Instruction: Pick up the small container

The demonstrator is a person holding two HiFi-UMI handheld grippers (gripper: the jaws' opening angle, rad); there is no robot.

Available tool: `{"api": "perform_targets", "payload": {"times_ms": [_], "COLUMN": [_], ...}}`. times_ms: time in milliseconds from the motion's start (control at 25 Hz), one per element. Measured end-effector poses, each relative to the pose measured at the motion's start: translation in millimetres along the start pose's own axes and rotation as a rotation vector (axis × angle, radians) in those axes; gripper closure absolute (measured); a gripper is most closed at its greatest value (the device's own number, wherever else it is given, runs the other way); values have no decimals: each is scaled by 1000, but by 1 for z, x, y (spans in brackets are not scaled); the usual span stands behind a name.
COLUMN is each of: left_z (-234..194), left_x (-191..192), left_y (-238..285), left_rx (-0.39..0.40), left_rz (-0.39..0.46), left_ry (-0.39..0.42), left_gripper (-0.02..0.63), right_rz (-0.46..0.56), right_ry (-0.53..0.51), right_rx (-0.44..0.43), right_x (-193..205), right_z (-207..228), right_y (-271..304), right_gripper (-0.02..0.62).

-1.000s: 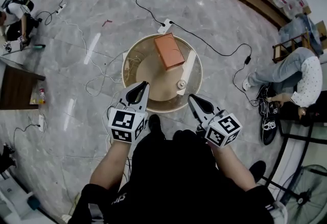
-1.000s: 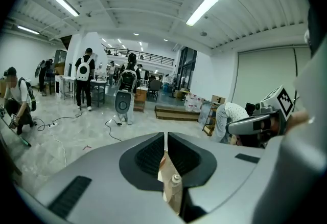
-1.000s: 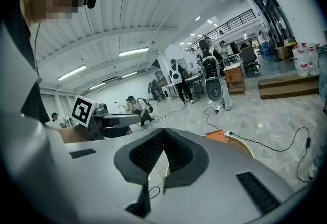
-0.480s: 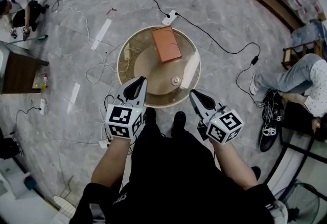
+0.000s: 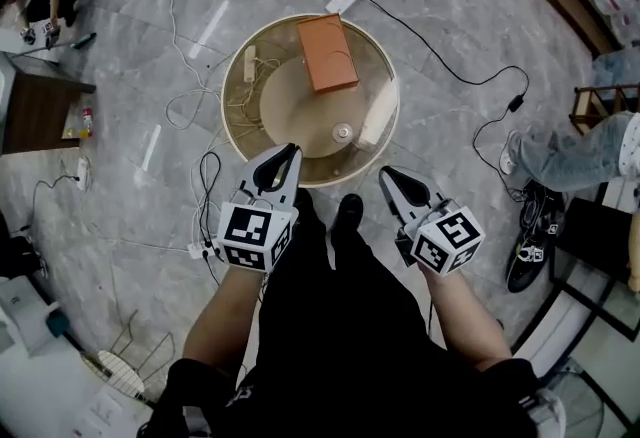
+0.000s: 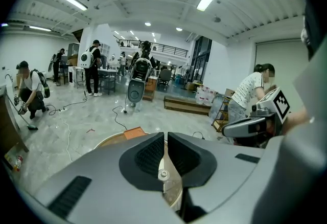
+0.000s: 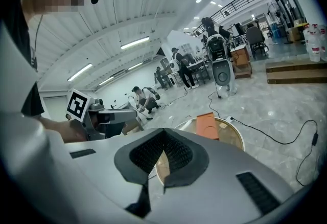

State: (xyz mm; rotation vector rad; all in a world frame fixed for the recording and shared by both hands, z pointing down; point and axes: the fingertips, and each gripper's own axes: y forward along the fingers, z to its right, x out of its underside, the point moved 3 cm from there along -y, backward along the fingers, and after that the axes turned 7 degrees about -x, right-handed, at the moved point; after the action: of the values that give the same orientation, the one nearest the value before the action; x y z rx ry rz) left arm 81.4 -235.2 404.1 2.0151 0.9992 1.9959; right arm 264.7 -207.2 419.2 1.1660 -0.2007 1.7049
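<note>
The small container (image 5: 343, 132) sits toward the near side of the round counter (image 5: 232, 122), in front of an orange box (image 5: 327, 52) and just beside a pale long item (image 5: 378, 116). The left tool (image 5: 289, 152) and the right tool (image 5: 387, 173) hover at the near rim, both clenched and empty. Whichever tool reaches in probably needs to spread its jaws first, then straddle the container squarely, clear of the pale item.

small container (image 5: 343, 132) too tiny for detail, person (image 5: 572, 148) cut off by right edge
</note>
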Motion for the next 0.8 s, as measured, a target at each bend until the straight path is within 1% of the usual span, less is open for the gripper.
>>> {"api": "perform_targets", "payload": {"times_ms": [160, 320, 440, 640, 720, 800], "left_z": [-9, -23, -32, -37, -32, -25], "left_x": [32, 68, 93, 133, 151, 169], "left_y": [25, 64, 99, 142, 157, 173], "left_rx": [17, 22, 26, 54, 77, 107], "left_rz": [-35, -61, -56, -22, -11, -6], "left_ry": [17, 3, -10, -48, -40, -8], "left_gripper": [571, 571, 571, 571, 571, 571], "right_rz": [-24, -44, -45, -89, -104, -107], "right_ry": [10, 18, 16, 10, 22, 33], "right_rx": [-3, -25, -56, -90, -90, -81], "right_x": [26, 51, 70, 106, 122, 135], "right_z": [26, 51, 71, 94, 106, 120], "right_y": [23, 52, 76, 109, 117, 122], "right_gripper": [577, 526, 511, 468, 457, 446]}}
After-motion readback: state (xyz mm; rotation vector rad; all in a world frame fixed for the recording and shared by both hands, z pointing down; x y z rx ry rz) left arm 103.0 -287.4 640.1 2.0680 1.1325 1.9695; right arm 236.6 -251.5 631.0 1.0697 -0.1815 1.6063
